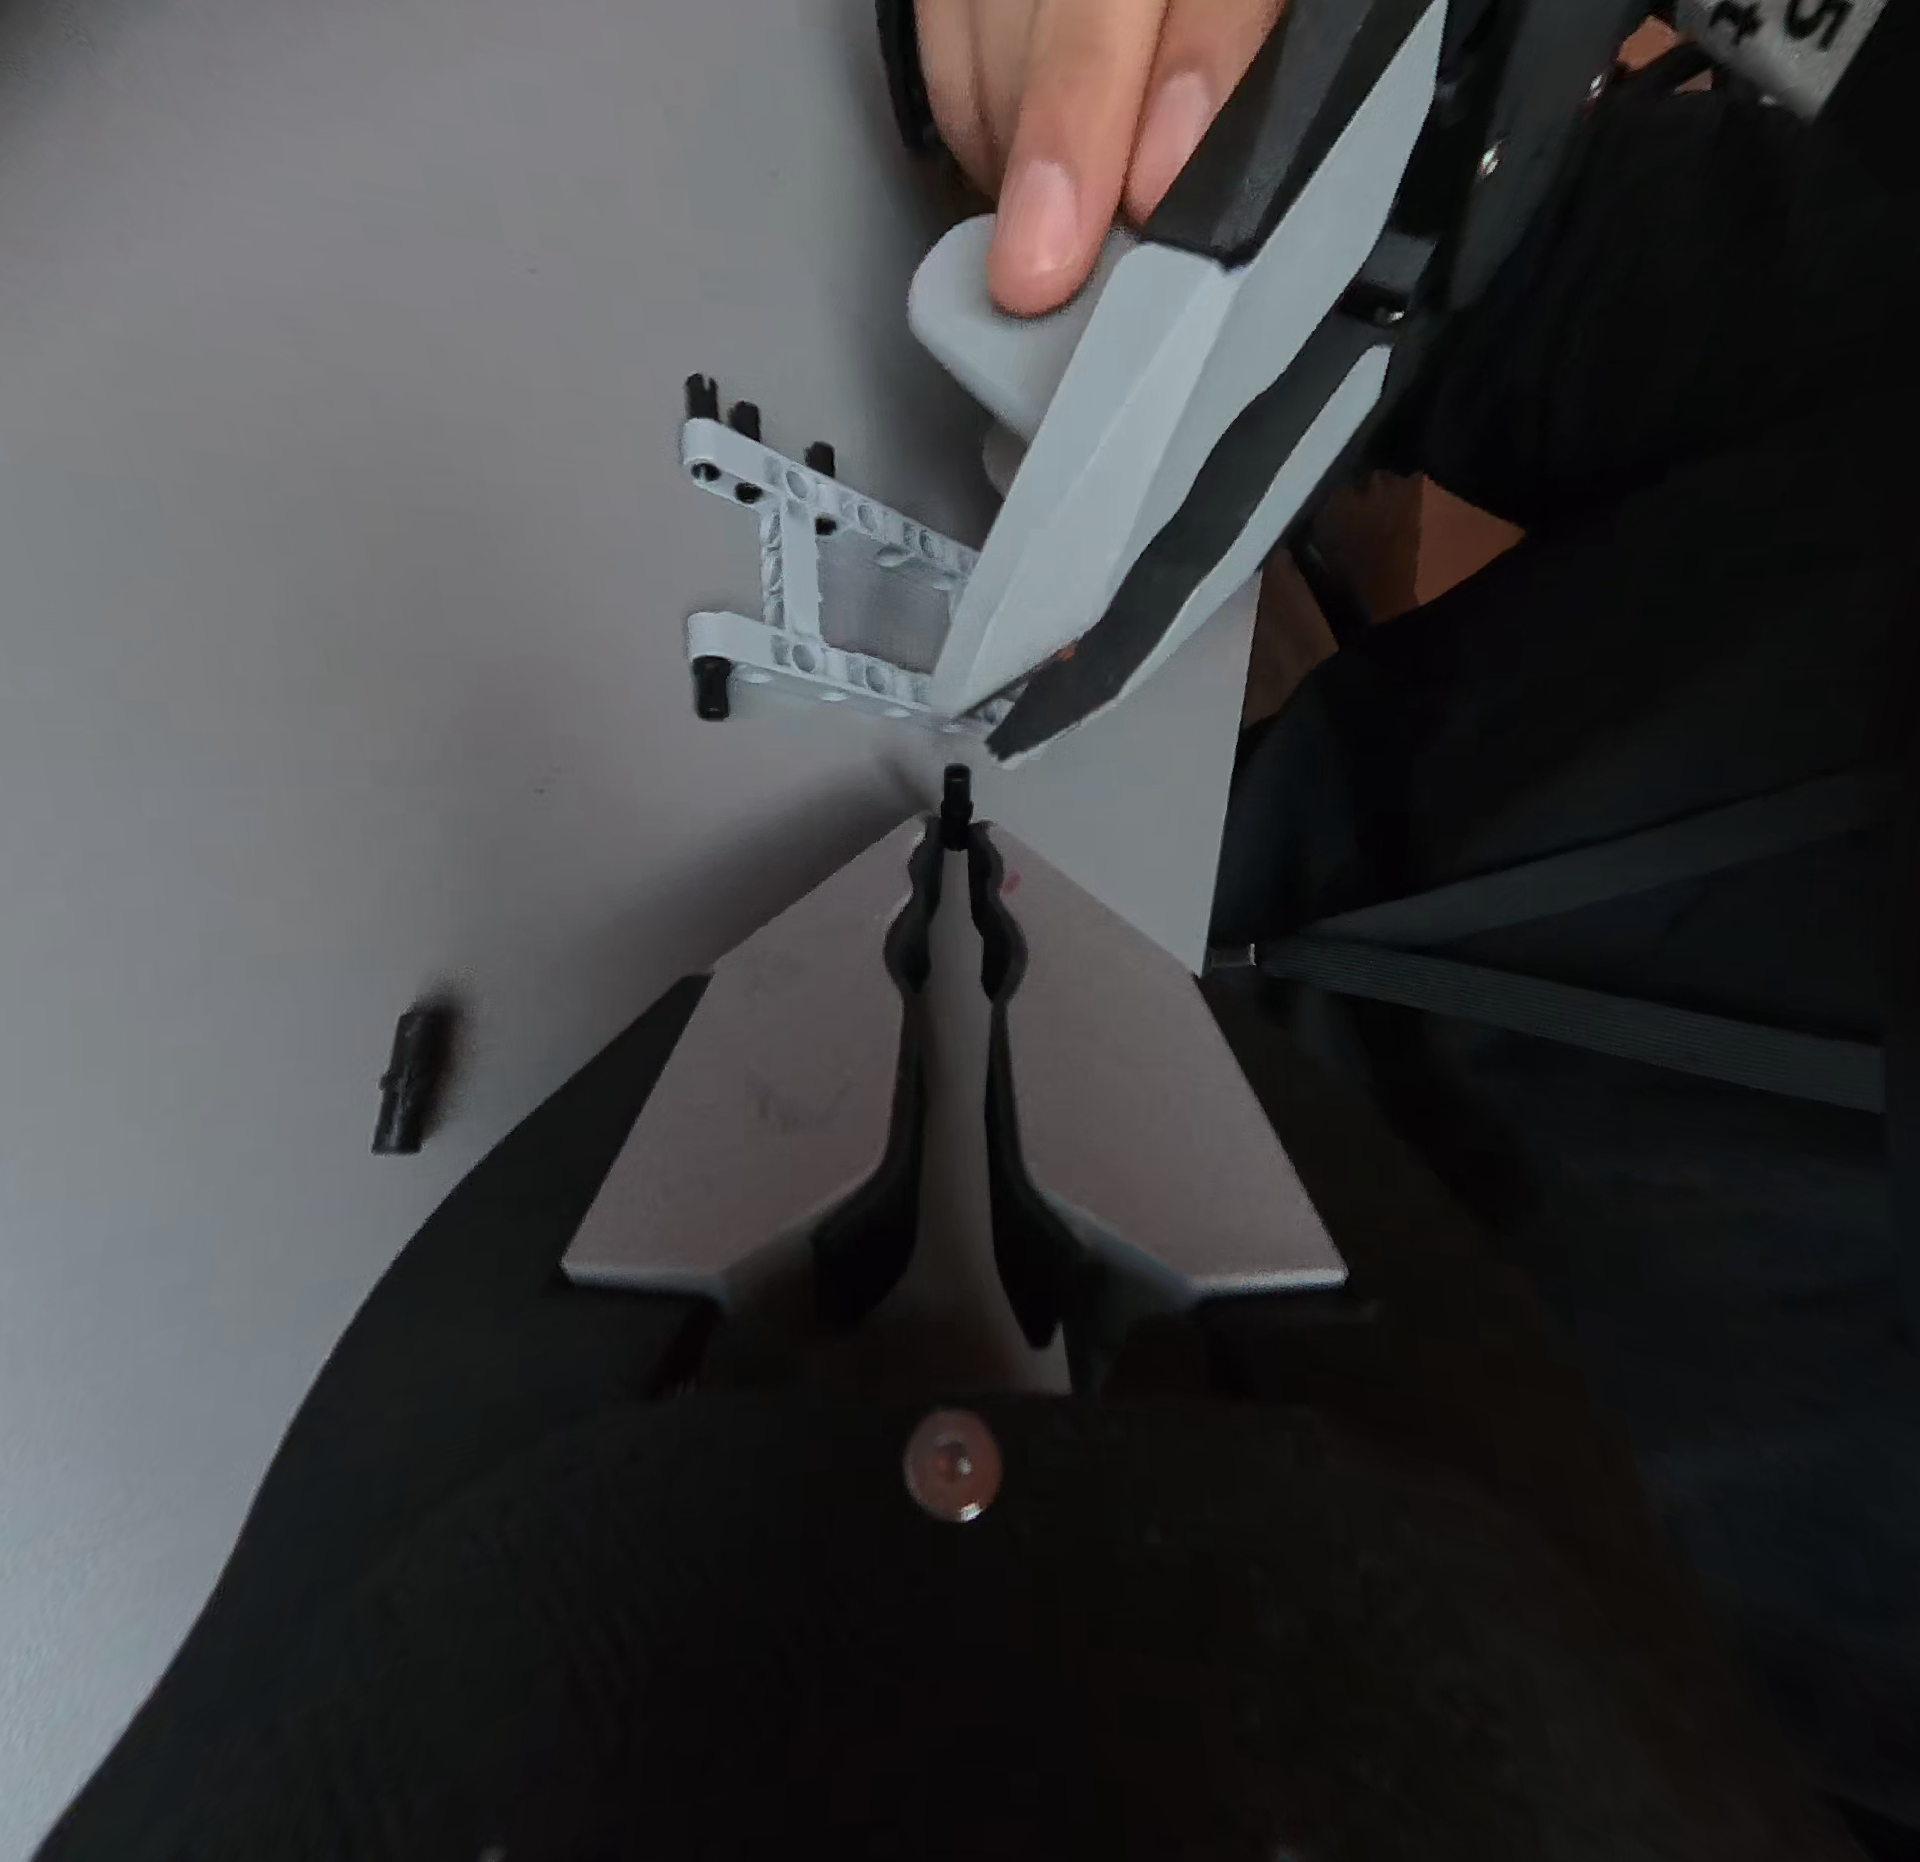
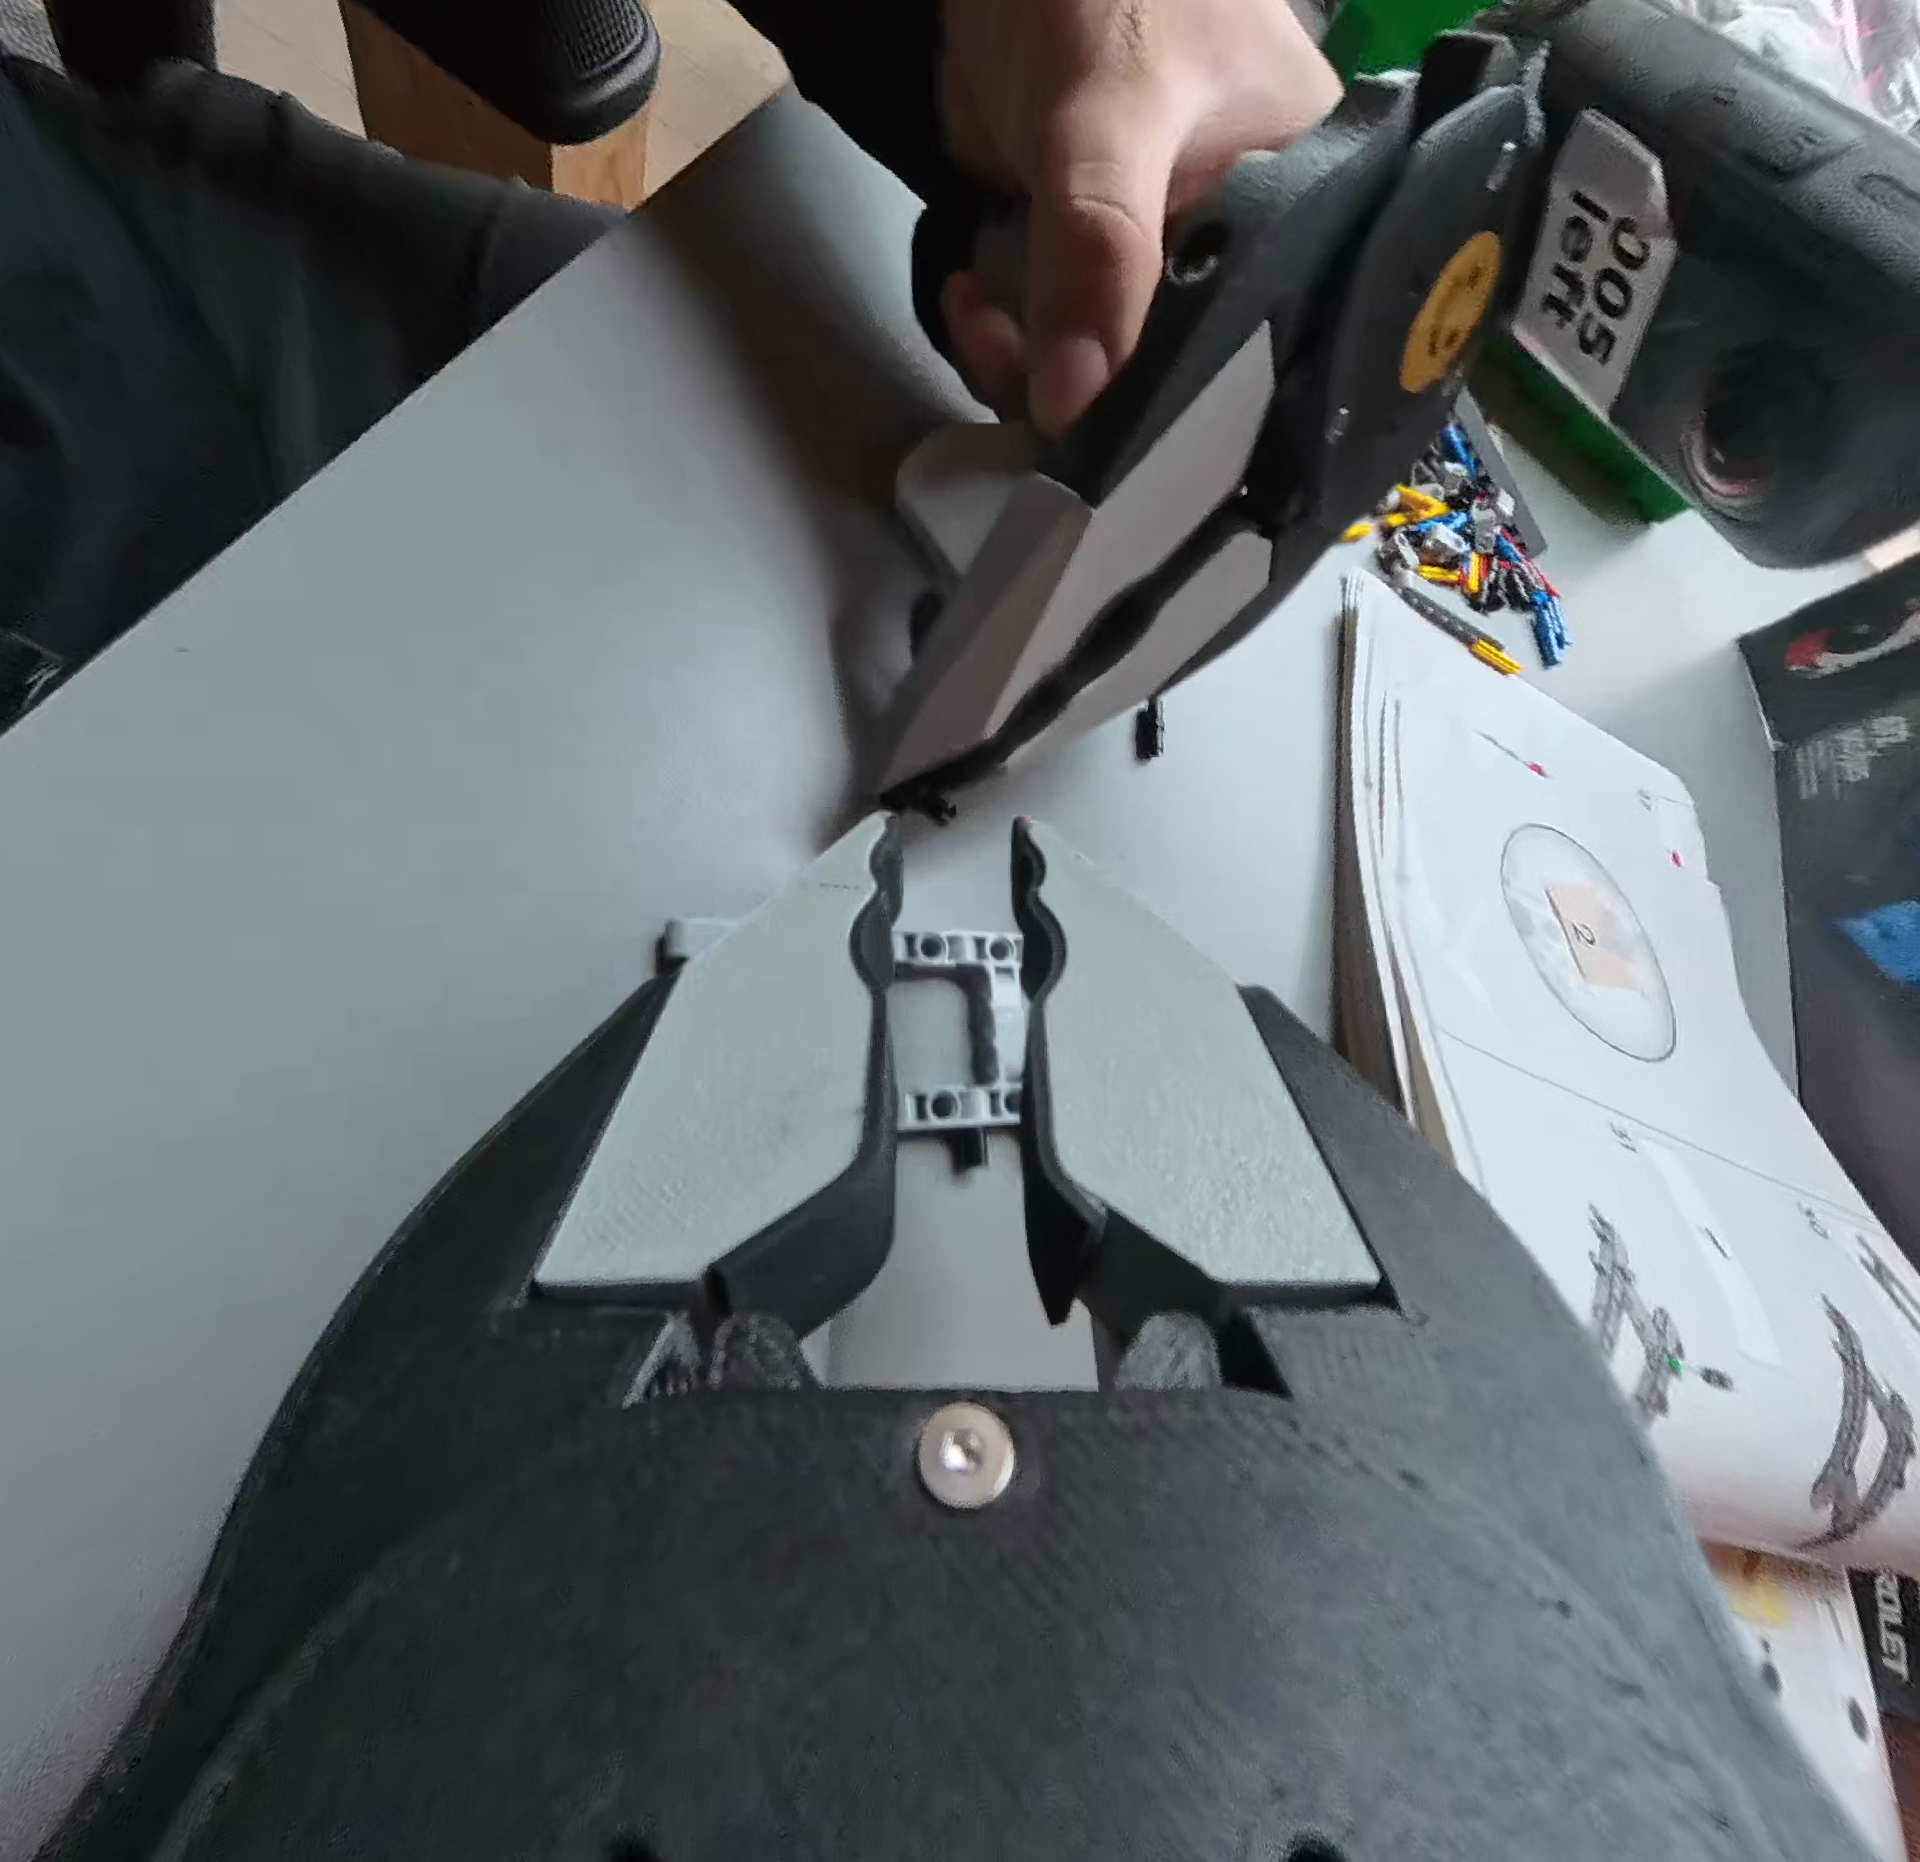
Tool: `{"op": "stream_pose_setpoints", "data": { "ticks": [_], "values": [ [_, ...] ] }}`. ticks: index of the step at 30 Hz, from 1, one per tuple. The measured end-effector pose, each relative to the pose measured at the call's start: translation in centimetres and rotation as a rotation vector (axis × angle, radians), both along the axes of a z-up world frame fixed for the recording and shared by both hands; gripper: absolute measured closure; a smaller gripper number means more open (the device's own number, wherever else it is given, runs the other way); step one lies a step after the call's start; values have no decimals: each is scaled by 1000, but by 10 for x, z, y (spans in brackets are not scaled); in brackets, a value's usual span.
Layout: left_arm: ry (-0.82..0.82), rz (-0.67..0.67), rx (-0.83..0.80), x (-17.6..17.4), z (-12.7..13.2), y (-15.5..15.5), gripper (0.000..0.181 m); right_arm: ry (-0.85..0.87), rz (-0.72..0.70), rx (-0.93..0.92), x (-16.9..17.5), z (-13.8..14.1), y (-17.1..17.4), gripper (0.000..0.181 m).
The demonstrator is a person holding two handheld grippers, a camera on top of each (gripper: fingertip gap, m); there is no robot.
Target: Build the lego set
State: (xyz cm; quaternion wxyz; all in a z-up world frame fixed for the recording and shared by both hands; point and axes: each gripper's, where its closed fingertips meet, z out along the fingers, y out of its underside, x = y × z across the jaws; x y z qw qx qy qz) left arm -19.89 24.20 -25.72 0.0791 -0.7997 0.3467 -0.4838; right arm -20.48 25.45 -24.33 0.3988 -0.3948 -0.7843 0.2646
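A light grey Technic frame [image 1: 800, 576] with black pins in its corners is held tilted over the grey table [image 1: 312, 462]. My right gripper [image 2: 958, 825] is shut on the frame [image 2: 956, 1023], which sits between its fingers. In the left wrist view the right gripper [image 1: 987, 721] comes in from the upper right and covers the frame's right end. My left gripper [image 1: 954, 830] is shut on a small black pin [image 1: 954, 789] just below the frame's lower beam. In the right wrist view the left gripper [image 2: 914, 799] and its pin [image 2: 930, 806] sit just beyond my right fingertips.
A loose black pin [image 1: 410, 1080] lies on the table; it also shows in the right wrist view [image 2: 1148, 732]. An open instruction booklet [image 2: 1558, 981], a pile of small coloured parts [image 2: 1455, 555] and a green box [image 2: 1455, 4] lie to the right. The table edge [image 2: 520, 285] runs diagonally.
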Motion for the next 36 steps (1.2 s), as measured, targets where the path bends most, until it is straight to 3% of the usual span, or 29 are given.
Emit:
{"op": "stream_pose_setpoints", "data": {
  "ticks": [5,10,18,36],
  "values": [
    [31,-45,19,4,-1,-3,179,-8,50,81,-3,-7,-7,176],
    [7,-44,11,4,1,-4,179,5,58,86,-2,-7,-8,176],
    [-104,79,15,3,7,12,179,11,-6,55,0,-6,6,180],
    [-113,156,0,2,6,22,179,-4,-41,109,1,-9,14,180]
  ]
}}
